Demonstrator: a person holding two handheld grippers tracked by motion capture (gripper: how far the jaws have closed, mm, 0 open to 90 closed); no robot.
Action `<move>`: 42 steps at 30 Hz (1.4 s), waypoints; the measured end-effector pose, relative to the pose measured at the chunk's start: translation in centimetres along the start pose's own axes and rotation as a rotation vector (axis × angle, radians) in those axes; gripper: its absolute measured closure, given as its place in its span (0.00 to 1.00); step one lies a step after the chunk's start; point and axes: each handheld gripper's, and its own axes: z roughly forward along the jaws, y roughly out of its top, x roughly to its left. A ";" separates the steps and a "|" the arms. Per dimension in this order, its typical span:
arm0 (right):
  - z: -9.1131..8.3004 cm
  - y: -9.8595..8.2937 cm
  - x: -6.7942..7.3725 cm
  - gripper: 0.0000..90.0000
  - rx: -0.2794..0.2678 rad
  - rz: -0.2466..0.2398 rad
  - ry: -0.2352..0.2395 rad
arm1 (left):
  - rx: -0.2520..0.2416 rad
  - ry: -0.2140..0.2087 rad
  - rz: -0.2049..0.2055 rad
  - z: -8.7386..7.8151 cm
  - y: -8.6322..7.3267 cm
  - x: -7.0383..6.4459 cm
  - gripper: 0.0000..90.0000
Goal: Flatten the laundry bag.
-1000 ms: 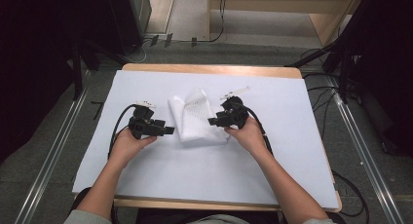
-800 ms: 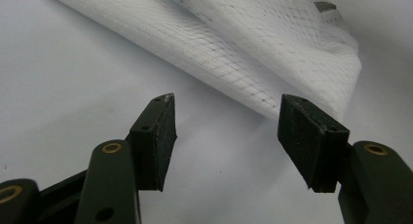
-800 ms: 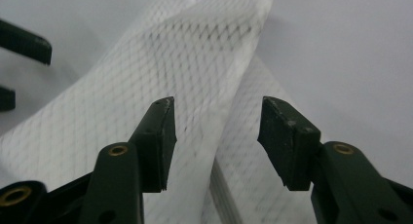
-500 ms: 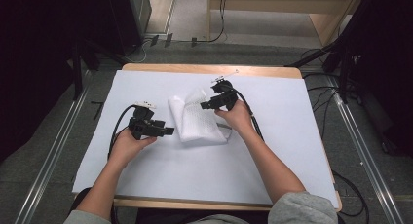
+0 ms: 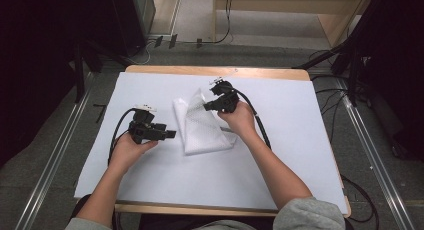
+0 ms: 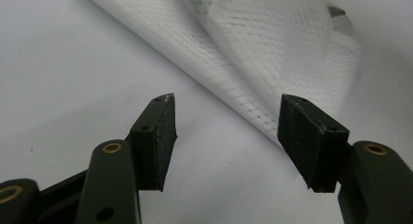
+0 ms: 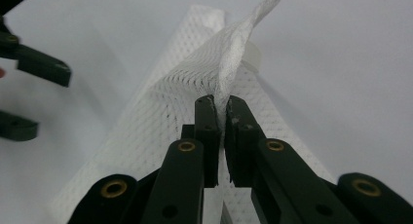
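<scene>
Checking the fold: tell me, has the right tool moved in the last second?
Yes. The right tool, shut on the cloth, moved toward the table's far edge.

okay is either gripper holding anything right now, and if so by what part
The right gripper is shut on the white mesh cloth, pinching a raised edge of it. The left gripper is open beside the cloth's edge, holding nothing.

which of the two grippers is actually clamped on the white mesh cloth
The right gripper: its jaws are pinched shut on a raised fold of the white mesh cloth. The left gripper has its jaws spread apart, holding nothing, beside the cloth's edge.
</scene>
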 end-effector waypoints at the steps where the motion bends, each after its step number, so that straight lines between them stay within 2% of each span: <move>1: -0.6 -0.1 0.4 0.97 -0.015 -0.007 0.009 | 0.000 0.000 0.000 0.0 0.0 0.0 0.45; 7: -3.3 -0.7 2.3 0.97 -0.048 -0.060 0.006 | -0.006 0.003 0.002 -0.1 0.1 0.0 0.45; 8: -4.4 -1.0 2.9 0.97 -0.061 -0.071 0.015 | -0.010 0.003 -0.005 -0.1 0.1 -0.1 0.45; 11: -5.4 -1.5 3.5 0.96 -0.076 -0.088 0.022 | -0.009 0.002 -0.003 0.0 0.1 -0.1 0.45; 12: -6.2 -2.1 4.0 0.96 -0.082 -0.099 0.026 | -0.009 0.001 -0.004 0.0 0.1 -0.1 0.45; 14: -6.6 -2.5 4.2 0.96 -0.083 -0.101 0.028 | -0.008 0.002 -0.004 0.1 0.1 -0.1 0.45; 16: -7.8 -3.6 4.7 0.96 -0.093 -0.111 0.027 | -0.007 0.000 -0.003 0.4 0.3 -0.2 0.45; 19: -8.4 -4.5 4.9 0.96 -0.099 -0.110 0.031 | -0.009 -0.004 -0.004 0.7 0.4 -0.2 0.45; 20: -8.9 -5.3 5.1 0.96 -0.105 -0.107 0.032 | 0.003 -0.023 -0.011 1.2 0.8 0.0 0.46; 23: -9.4 -6.1 5.3 0.96 -0.103 -0.104 0.033 | 0.007 -0.004 -0.019 1.7 1.2 0.1 0.46; 28: -10.5 -7.9 5.5 0.96 -0.116 -0.093 0.035 | 0.038 0.030 -0.005 3.6 2.0 0.3 0.46; 30: -10.7 -8.3 5.6 0.96 -0.118 -0.097 0.033 | 0.056 0.060 -0.003 4.4 2.3 0.5 0.46; 33: -11.1 -9.0 5.9 0.96 -0.121 -0.097 0.025 | 0.060 0.058 -0.014 4.8 2.3 0.7 0.46; 34: -11.2 -9.2 6.0 0.96 -0.124 -0.099 0.024 | 0.063 0.064 -0.013 4.9 2.3 0.8 0.47; 35: -11.2 -9.4 6.0 0.96 -0.124 -0.099 0.026 | 0.059 0.068 0.005 5.1 2.4 0.8 0.47; 37: -11.3 -9.6 6.0 0.96 -0.128 -0.097 0.024 | 0.056 0.072 0.002 5.2 2.4 0.7 0.47; 39: -11.2 -10.2 6.1 0.96 -0.122 -0.089 0.024 | 0.049 0.067 0.008 5.4 2.5 0.7 0.50; 40: -11.2 -10.4 6.1 0.96 -0.122 -0.084 0.019 | 0.043 0.084 0.026 5.7 2.6 0.5 0.53; 42: -11.2 -10.8 6.0 0.96 -0.122 -0.079 0.020 | 0.045 0.086 0.033 5.9 2.7 0.3 0.61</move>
